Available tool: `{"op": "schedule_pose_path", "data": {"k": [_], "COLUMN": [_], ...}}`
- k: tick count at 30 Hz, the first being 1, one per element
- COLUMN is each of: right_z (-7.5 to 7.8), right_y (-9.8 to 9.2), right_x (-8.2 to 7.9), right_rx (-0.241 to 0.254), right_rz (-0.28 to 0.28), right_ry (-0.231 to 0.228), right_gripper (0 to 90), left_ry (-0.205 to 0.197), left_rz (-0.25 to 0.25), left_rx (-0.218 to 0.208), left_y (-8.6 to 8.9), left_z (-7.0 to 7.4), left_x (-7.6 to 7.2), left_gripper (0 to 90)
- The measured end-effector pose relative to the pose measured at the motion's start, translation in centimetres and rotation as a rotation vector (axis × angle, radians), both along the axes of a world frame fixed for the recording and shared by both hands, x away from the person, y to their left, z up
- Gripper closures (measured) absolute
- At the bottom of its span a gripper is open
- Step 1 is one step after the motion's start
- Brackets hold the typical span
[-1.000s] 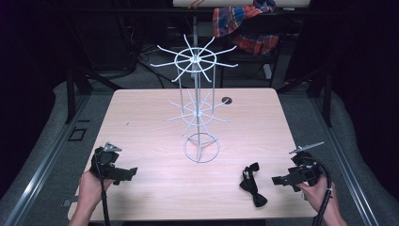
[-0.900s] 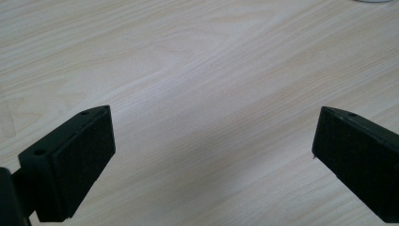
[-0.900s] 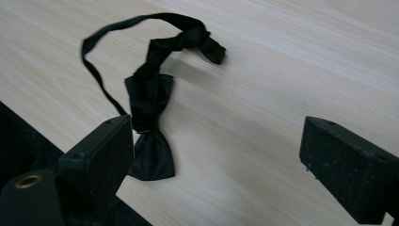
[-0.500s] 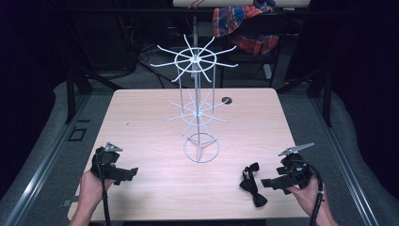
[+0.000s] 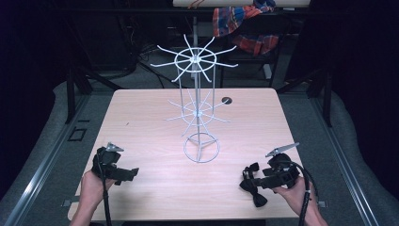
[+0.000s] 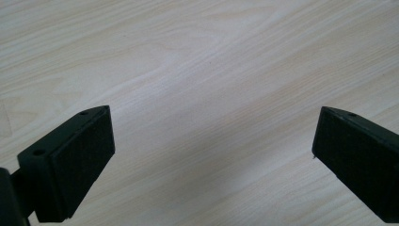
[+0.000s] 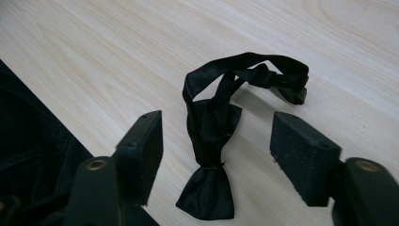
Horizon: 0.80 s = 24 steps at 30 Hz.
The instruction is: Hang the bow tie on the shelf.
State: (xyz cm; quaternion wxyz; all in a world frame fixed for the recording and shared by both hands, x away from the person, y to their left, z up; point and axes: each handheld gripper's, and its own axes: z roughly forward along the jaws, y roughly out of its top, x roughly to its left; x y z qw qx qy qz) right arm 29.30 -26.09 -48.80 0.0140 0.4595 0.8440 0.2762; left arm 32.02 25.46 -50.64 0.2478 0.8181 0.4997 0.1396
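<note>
A black bow tie [image 5: 251, 184] with its strap looped lies flat near the table's front right edge. In the right gripper view the bow tie [image 7: 214, 155] sits between the open jaws of my right gripper [image 7: 216, 155], which hovers just over it. From above, my right gripper [image 5: 263, 181] is held at the tie's right side. My left gripper [image 5: 123, 173] rests open near the front left of the table; in its own view the left gripper [image 6: 211, 150] has only bare wood between its jaws.
A white wire display stand [image 5: 197, 108] with radiating hooks on two tiers rises from a ring base at the table's [image 5: 150, 122] middle. A small dark hole [image 5: 227, 100] lies behind it. Plaid cloth [image 5: 244, 23] hangs beyond the far edge. Dark floor surrounds the table.
My right gripper has moved left and forward to the bow tie, and its jaws now straddle the tie. The left gripper has stayed in place.
</note>
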Motion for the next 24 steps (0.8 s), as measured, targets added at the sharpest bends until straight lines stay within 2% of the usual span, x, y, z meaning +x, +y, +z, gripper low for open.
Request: {"op": "schedule_pose_path", "data": {"k": [4,9,10,14,15,16,18,19,20,21,24], "right_z": [-0.2,-0.4,-0.4,-0.5,-0.4,-0.5,-0.6,-0.5,-0.5,-0.5,-0.3], "right_y": [0.7,1.4,1.4,1.3,1.2,1.3,1.4,1.4,1.4,1.5,1.5], "right_x": [0.1,0.2,0.2,0.3,0.3,0.3,0.3,0.3,0.3,0.3,0.2], "right_rx": [-0.011,-0.038,-0.038,-0.031,-0.055,-0.038,-0.034,-0.054,-0.054,-0.027,-0.022], "right_rz": [0.01,0.014,0.014,0.012,0.019,0.022,0.024,0.026,0.026,0.021,0.026], "right_ry": [0.001,-0.015,-0.015,-0.014,-0.012,-0.004,-0.01,-0.013,-0.013,-0.02,-0.022], "right_gripper": [44.8,59.4,59.4,72.7,75.5,78.5,83.4,85.9,85.9,88.4,89.1], "left_ry": [0.001,-0.003,-0.003,0.007,0.008,0.009,0.011,0.011,0.011,0.011,0.008], "left_rz": [-0.002,0.004,0.004,-0.005,-0.006,-0.006,-0.006,-0.007,-0.007,-0.004,-0.003], "left_rx": [0.0,0.004,0.004,0.007,0.007,0.006,0.007,0.007,0.007,0.007,0.004], "left_y": [0.0,-0.1,-0.1,-0.2,-0.2,-0.2,-0.2,-0.2,-0.2,-0.2,-0.2], "left_z": [0.0,-0.1,-0.1,-0.2,-0.2,-0.2,-0.2,-0.2,-0.2,-0.2,-0.2], "left_x": [0.0,0.0,0.0,0.0,0.1,0.0,0.1,0.1,0.1,0.0,0.0], "left_gripper": [0.0,0.0,0.0,0.0,0.0,0.0,0.0,0.0,0.0,0.0,0.0]}}
